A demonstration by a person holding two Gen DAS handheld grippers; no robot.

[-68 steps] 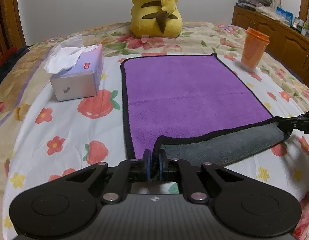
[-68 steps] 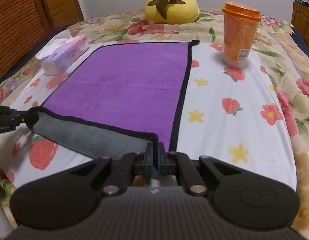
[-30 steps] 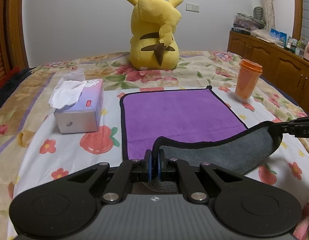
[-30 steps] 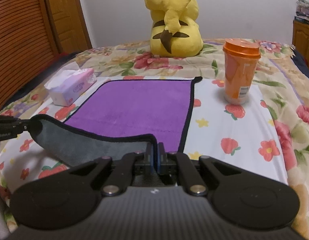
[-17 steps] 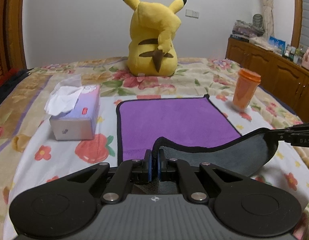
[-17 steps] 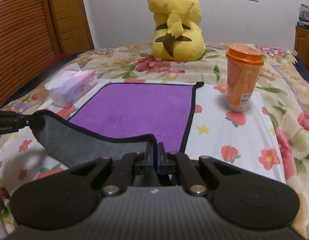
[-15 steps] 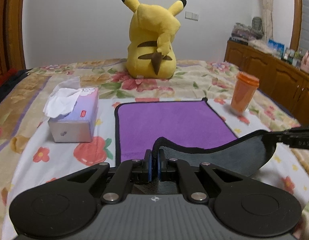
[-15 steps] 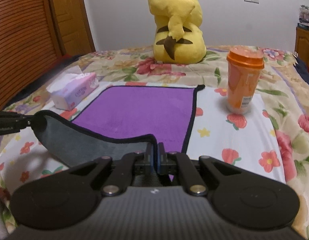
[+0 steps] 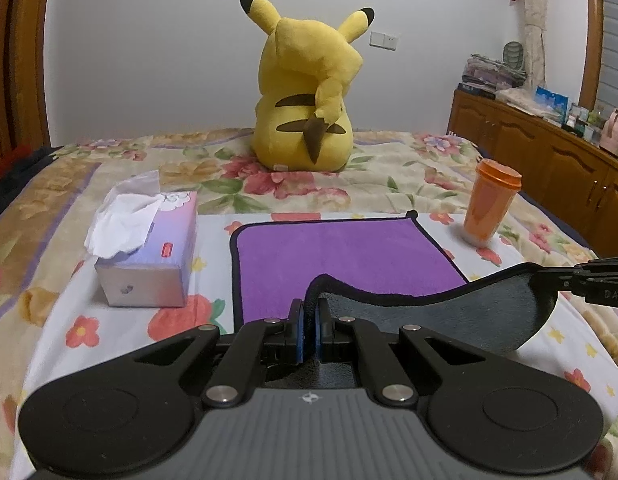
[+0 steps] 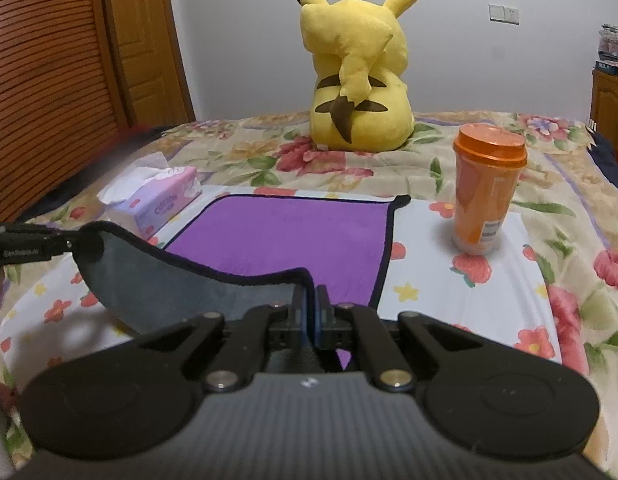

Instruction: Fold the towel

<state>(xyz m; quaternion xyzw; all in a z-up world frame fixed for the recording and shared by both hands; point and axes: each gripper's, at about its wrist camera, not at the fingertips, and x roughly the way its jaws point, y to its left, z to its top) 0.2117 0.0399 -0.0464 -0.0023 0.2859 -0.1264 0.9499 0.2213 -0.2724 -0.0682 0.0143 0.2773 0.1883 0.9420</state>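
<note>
We hold the towel (image 9: pixel 349 256) by its two near corners, lifted off the bed (image 9: pixel 61 320). Our left gripper (image 9: pixel 307 334) is pinched closed on one corner, our right gripper (image 10: pixel 310 320) on the other, grey underside sagging between them. Farther out, the purple half lies flat. A tissue box (image 9: pixel 149 256) sits left, an orange cup (image 9: pixel 489 208) right, a yellow plush (image 9: pixel 309 96) beyond.

One towel (image 9: pixel 341 252) is counted; one tissue box (image 9: pixel 153 260); one orange cup (image 9: pixel 489 206); one yellow plush toy (image 9: pixel 309 92); two grippers are recorded, left gripper (image 9: pixel 307 320) and right gripper (image 10: pixel 309 312).
</note>
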